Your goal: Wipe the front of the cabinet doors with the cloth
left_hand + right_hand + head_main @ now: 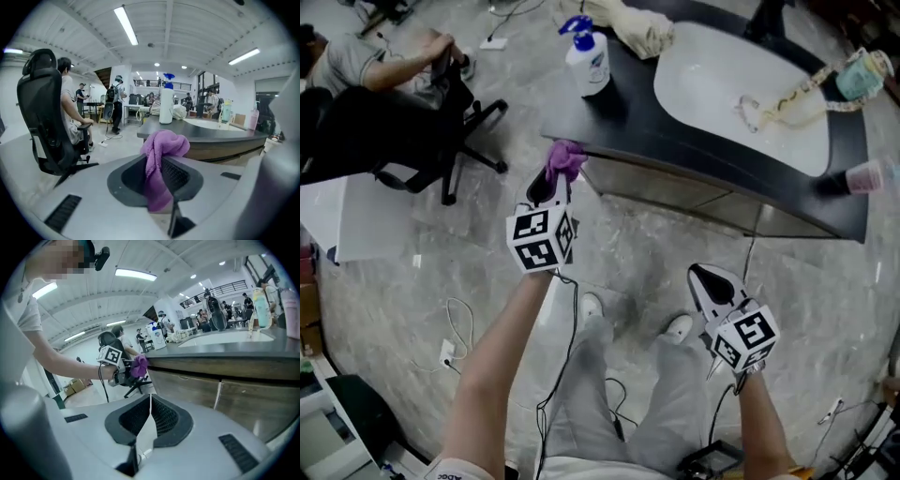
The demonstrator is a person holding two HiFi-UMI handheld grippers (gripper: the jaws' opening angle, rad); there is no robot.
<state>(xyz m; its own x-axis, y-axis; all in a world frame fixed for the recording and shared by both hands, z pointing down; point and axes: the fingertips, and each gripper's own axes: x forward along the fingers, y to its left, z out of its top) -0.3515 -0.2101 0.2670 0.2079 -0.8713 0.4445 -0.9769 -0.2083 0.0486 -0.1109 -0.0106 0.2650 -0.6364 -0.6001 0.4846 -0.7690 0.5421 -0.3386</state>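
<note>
My left gripper [553,184] is shut on a purple cloth [565,159], held just off the left corner of the dark counter [628,122]. In the left gripper view the cloth [161,161] bunches out between the jaws, with the counter edge beyond it. The wooden cabinet doors [675,192] run below the counter; in the right gripper view the cabinet doors [220,390] fill the right side. My right gripper [712,281] hangs lower over the floor, shut with nothing in it; its jaws meet in the right gripper view [149,411], which also shows the left gripper [123,371] with the cloth [139,365].
On the counter stand a white spray bottle [588,58], a crumpled beige cloth [633,26] and a white sink basin [741,94]. A person sits in a black office chair [403,131] to the left. Cables lie on the floor [455,328]. My shoes [675,328] are below.
</note>
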